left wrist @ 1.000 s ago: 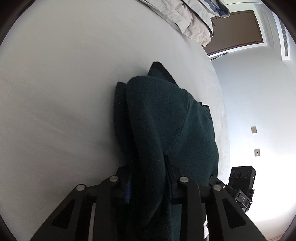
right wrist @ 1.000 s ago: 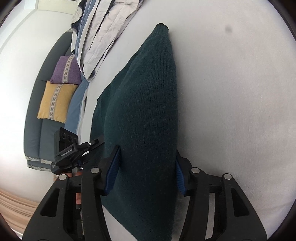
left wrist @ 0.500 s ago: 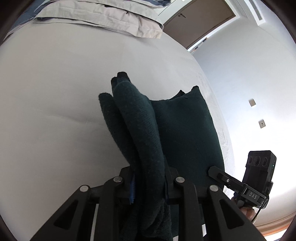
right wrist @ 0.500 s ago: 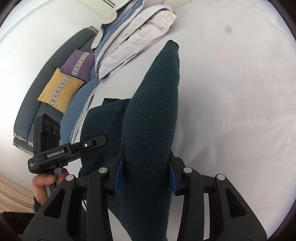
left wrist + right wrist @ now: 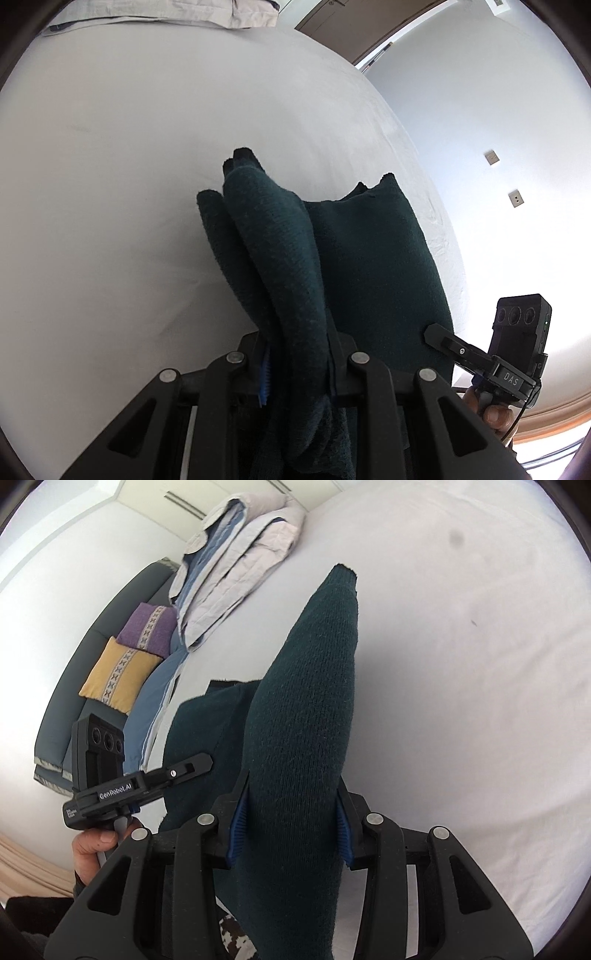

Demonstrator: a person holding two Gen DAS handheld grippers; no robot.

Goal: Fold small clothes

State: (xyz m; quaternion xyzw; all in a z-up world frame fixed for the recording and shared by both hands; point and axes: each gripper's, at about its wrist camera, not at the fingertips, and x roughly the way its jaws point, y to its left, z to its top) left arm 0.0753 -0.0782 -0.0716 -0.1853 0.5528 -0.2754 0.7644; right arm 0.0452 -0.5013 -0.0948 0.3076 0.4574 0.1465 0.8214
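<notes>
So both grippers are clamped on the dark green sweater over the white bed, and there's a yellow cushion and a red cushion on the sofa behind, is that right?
Nearly. The second cushion is purple, not red; the right wrist view shows it above the yellow cushion on the sofa. The rest holds: the left gripper and right gripper are both clamped on the dark green sweater over the white bed.

Dark teal knit sweater (image 5: 280, 266), thick and fuzzy. Bunched into rolled folds right between the left tool's pads, running forward and away from them. Another rolled stretch (image 5: 303, 716) pinched in the right tool, pointing ahead, tip sticking out past it. Flatter panel draped between the two tools.
</notes>
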